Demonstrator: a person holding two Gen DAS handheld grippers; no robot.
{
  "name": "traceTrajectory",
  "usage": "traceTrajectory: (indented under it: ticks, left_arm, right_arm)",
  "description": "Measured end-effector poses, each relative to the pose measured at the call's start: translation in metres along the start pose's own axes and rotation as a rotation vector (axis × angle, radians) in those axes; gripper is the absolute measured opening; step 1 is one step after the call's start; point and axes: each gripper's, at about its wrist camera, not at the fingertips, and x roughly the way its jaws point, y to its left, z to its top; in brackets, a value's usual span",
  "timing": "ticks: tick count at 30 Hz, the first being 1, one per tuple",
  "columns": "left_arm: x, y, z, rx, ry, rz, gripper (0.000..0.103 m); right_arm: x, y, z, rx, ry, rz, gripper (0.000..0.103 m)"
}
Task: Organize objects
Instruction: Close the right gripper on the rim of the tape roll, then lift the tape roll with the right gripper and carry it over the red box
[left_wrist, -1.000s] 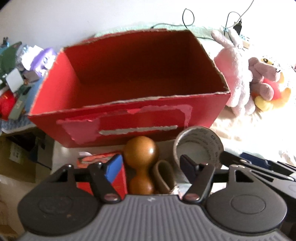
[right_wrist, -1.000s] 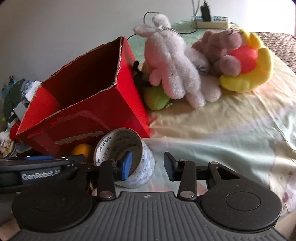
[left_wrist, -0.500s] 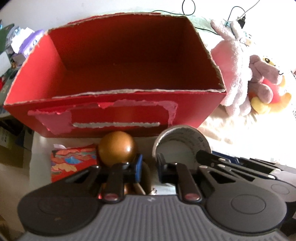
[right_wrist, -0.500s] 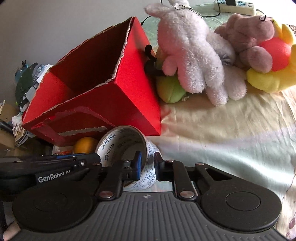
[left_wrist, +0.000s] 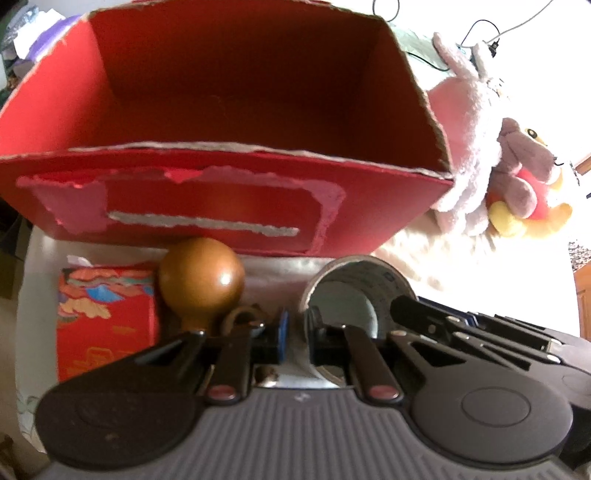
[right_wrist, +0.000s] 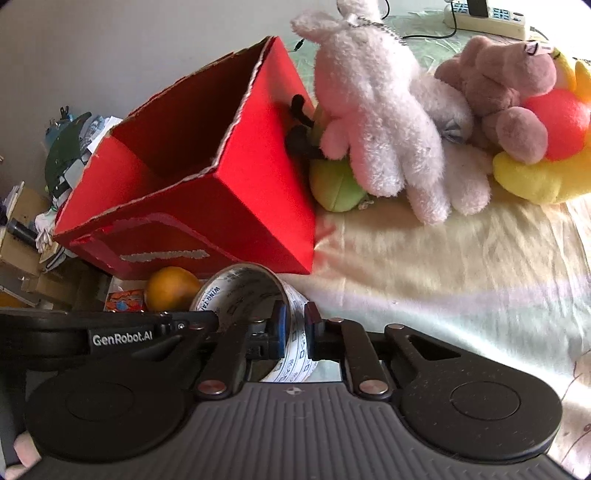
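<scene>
One roll of tape (right_wrist: 255, 295) lies on its side, its wall pinched in the right claw (right_wrist: 294, 334), jaws just closed. The left claw (left_wrist: 295, 332), beside it, has closed to a narrow gap (nothing visibly between). Ahead: one wooden gourd (left_wrist: 201, 282), one red box (left_wrist: 236, 122). Right: three plush toys.

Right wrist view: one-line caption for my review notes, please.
Right gripper shut on the tape roll wall, in front of the empty red box, plush toys beside it.
</scene>
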Motion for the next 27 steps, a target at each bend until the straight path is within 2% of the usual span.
traceTrajectory:
  ticks: [6, 12, 19, 24, 27]
  left_arm:
    - [-0.017, -0.027, -0.001, 0.058, -0.037, 0.008, 0.003]
    - [-0.052, -0.050, 0.001, 0.117, -0.073, -0.057, 0.003]
    - [-0.105, -0.085, 0.015, 0.176, -0.185, -0.102, 0.003]
    - [-0.144, -0.096, 0.037, 0.201, -0.306, -0.063, 0.004]
    - [-0.156, -0.091, 0.057, 0.180, -0.340, -0.042, 0.004]
  right_arm:
    - [-0.027, -0.008, 0.011, -0.020, -0.039, 0.005, 0.011]
    - [-0.073, -0.016, 0.023, -0.071, -0.088, 0.003, 0.012]
    - [-0.128, -0.021, 0.047, -0.134, -0.201, 0.042, 0.013]
    - [-0.145, -0.010, 0.078, -0.203, -0.283, 0.101, 0.013]
    - [-0.140, 0.003, 0.101, -0.223, -0.302, 0.141, 0.013]
